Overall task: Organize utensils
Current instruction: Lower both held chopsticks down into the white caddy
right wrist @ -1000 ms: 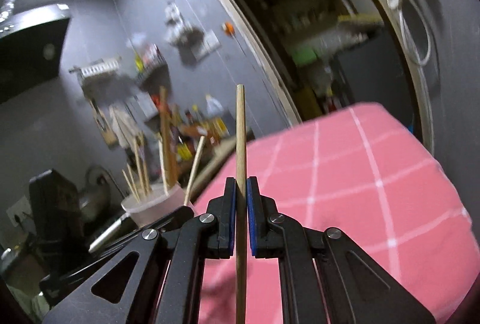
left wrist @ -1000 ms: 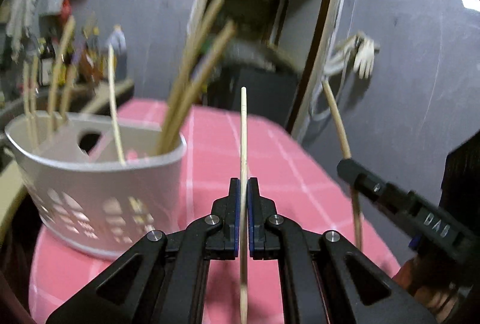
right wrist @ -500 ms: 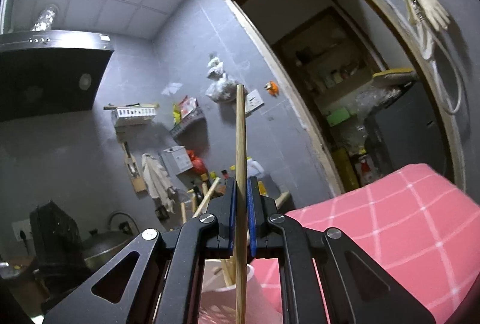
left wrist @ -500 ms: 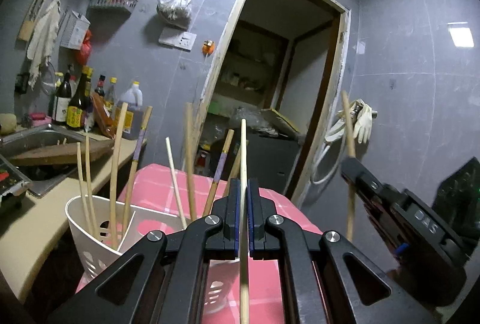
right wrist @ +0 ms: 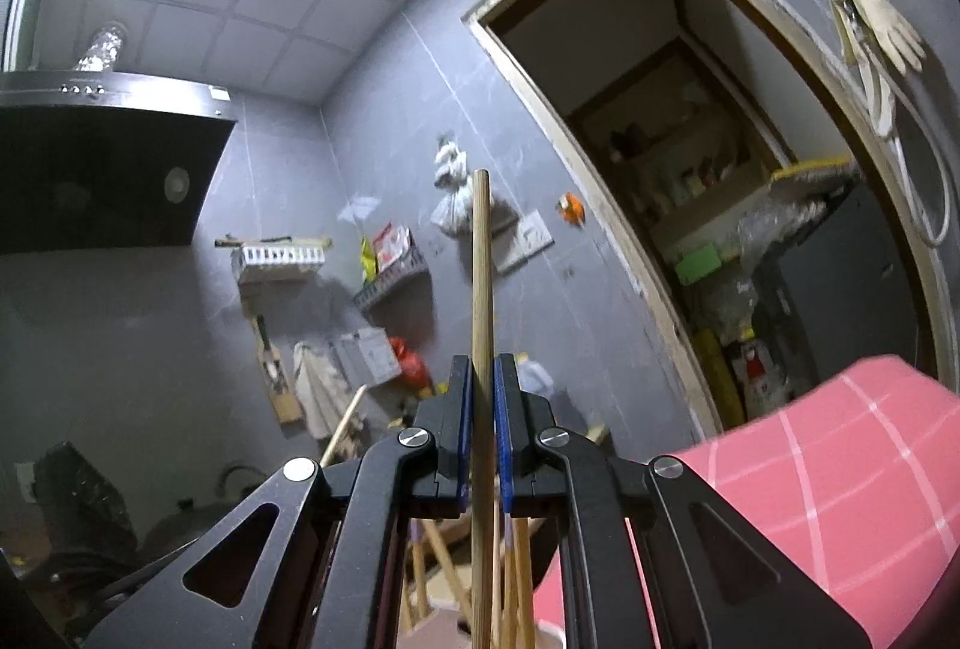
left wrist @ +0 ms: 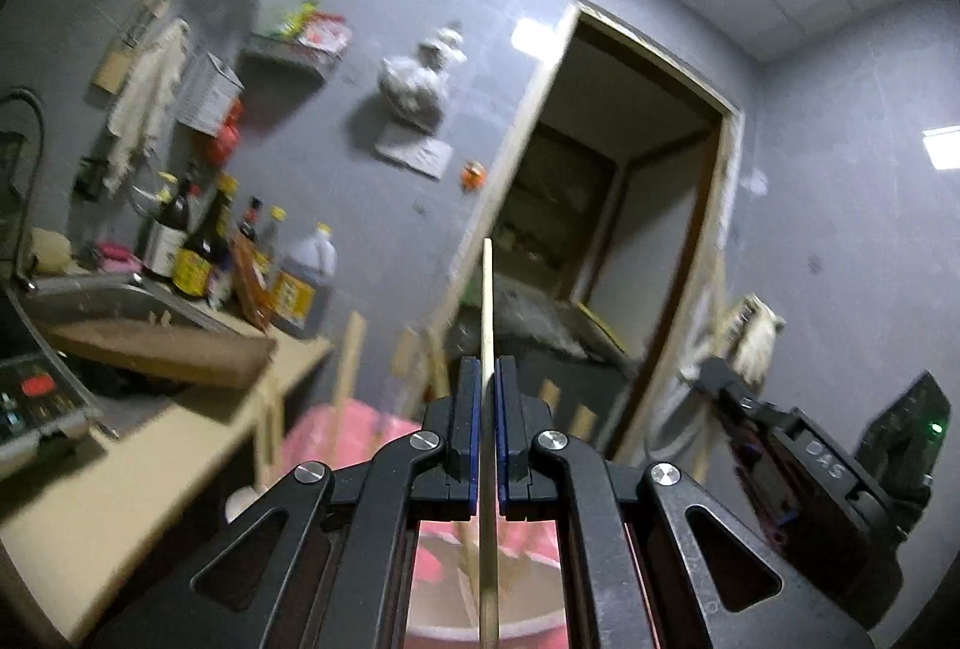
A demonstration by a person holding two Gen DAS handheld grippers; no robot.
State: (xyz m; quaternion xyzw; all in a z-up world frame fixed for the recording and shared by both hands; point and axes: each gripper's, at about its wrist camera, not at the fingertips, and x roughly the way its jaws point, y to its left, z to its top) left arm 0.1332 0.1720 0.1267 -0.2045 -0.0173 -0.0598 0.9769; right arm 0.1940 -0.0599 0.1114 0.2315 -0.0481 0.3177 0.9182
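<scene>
My left gripper (left wrist: pixel 487 373) is shut on a thin pale chopstick (left wrist: pixel 487 301) that stands upright between its pads. Below it, seen through the finger frame, is the rim of the white utensil basket (left wrist: pixel 480 630), with other chopstick tops (left wrist: pixel 351 355) poking up behind the fingers. My right gripper (right wrist: pixel 480 370) is shut on a thicker wooden chopstick (right wrist: pixel 481 259), also upright. Several chopsticks (right wrist: pixel 517 577) in the basket show below its fingers. The right gripper (left wrist: pixel 780 445) appears in the left wrist view at the right, dark and blurred.
A pink checked tablecloth (right wrist: pixel 828 475) covers the table. A wooden counter (left wrist: pixel 150 457) with a sink and sauce bottles (left wrist: pixel 198 253) runs along the left. An open doorway (left wrist: pixel 624 241) lies ahead. A range hood (right wrist: pixel 102 163) hangs at the left wall.
Both grippers have risen and tilted upward, each still holding its chopstick. The basket has dropped from the left of the left wrist view to below the fingers; the table has mostly left view.
</scene>
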